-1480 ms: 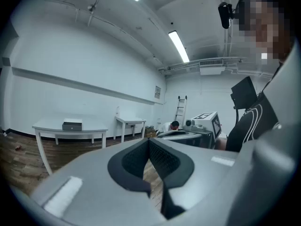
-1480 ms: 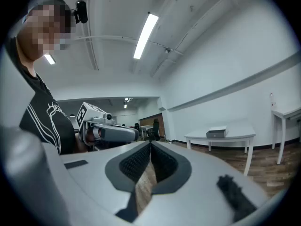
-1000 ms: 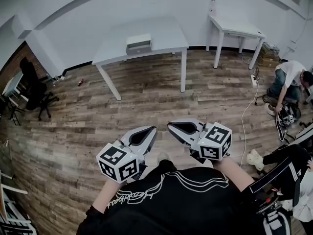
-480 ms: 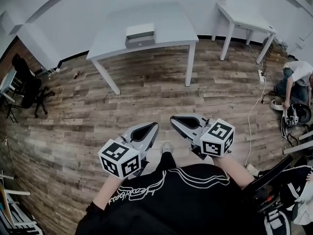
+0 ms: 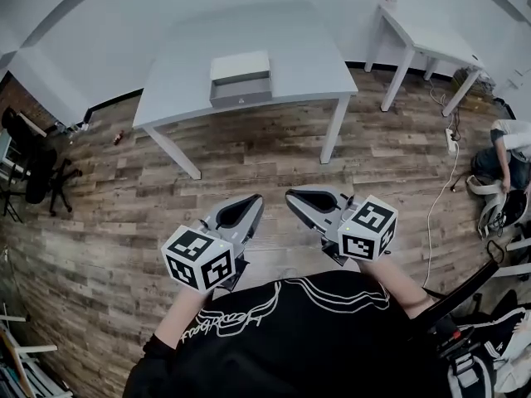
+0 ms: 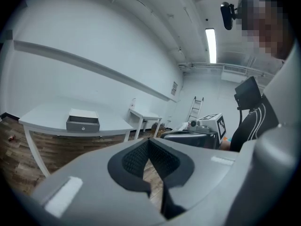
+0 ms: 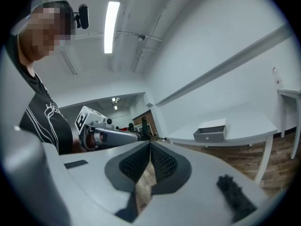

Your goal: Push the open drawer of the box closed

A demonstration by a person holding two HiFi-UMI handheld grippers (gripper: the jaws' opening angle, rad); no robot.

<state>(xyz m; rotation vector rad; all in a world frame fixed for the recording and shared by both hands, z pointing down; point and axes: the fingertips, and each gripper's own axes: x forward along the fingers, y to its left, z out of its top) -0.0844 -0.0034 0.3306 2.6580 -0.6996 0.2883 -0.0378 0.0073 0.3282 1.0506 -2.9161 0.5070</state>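
Both the left gripper (image 5: pixel 254 201) and right gripper (image 5: pixel 291 196), clenched and empty, face the box (image 5: pixel 241 78) at twelve o'clock. Only the gripper views show a ceiling light (image 7: pixel 111 26); the box has drawn nearer.

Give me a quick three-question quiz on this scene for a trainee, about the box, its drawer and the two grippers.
1. True or false: the drawer of the box on the table is already closed.
2. The left gripper is: A) open and empty; B) shut and empty; C) shut on the drawer's knob.
3. Which one touches the box, the left gripper or the right gripper?
Key: 1 false, the drawer stands open. 2 B. 3 neither; both are held over the floor, short of the table.
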